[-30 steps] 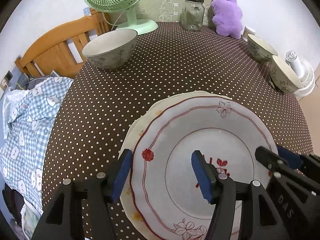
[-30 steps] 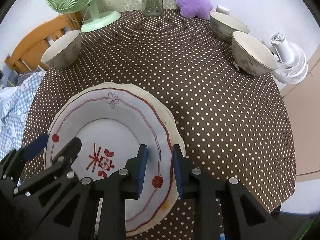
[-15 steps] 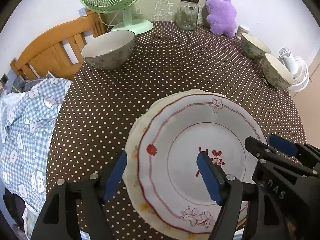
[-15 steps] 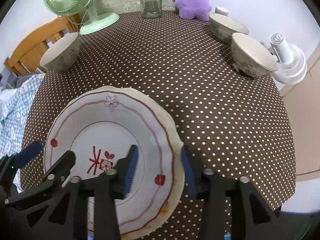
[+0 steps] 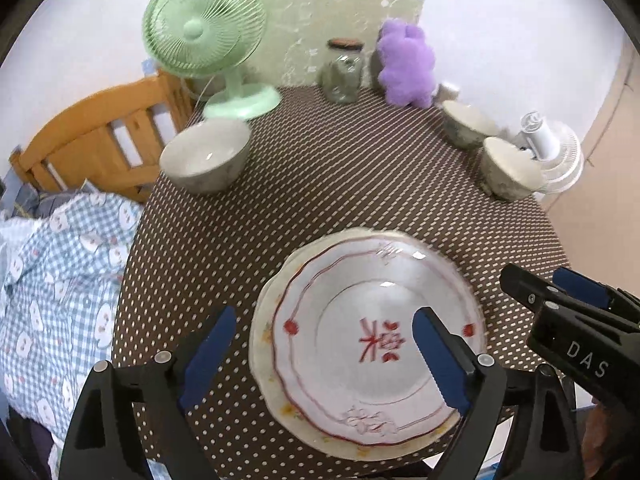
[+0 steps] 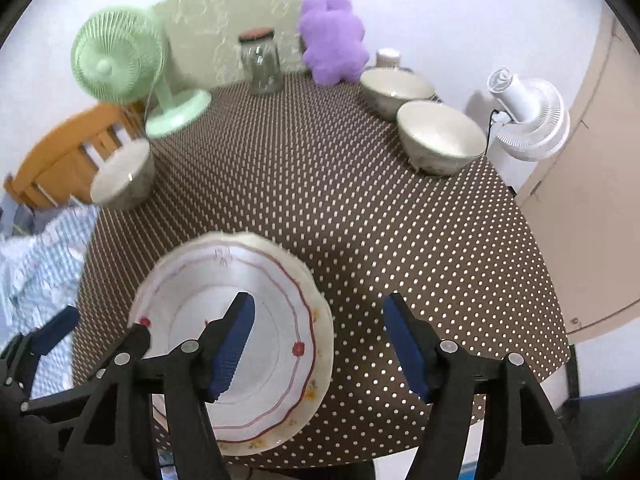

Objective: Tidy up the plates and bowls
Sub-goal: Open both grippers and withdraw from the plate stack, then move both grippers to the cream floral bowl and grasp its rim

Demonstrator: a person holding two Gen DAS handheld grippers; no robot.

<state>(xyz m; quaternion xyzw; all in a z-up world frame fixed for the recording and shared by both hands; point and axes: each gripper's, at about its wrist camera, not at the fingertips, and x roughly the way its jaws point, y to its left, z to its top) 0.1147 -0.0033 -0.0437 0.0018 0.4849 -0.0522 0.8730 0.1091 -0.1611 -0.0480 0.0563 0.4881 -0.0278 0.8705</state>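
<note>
The right gripper [image 6: 320,344] hangs above the near edge of a round table in a brown polka-dot cloth [image 6: 360,208], its jaws just opened and nothing between them. Its blue left pad [image 6: 234,344] sits over a red-rimmed plate [image 6: 200,272], which rests on a cream plate with a scalloped edge [image 6: 320,360]. The left gripper [image 6: 56,330] shows at the lower left. Two patterned bowls [image 6: 440,136] [image 6: 394,88] stand close together at the far right, a third bowl [image 6: 122,178] at the left edge. Behind are a green fan [image 6: 120,60], a glass jar [image 6: 262,60] and a purple plush toy [image 6: 332,46]; a white fan [image 6: 528,116] stands beyond the table.
</note>
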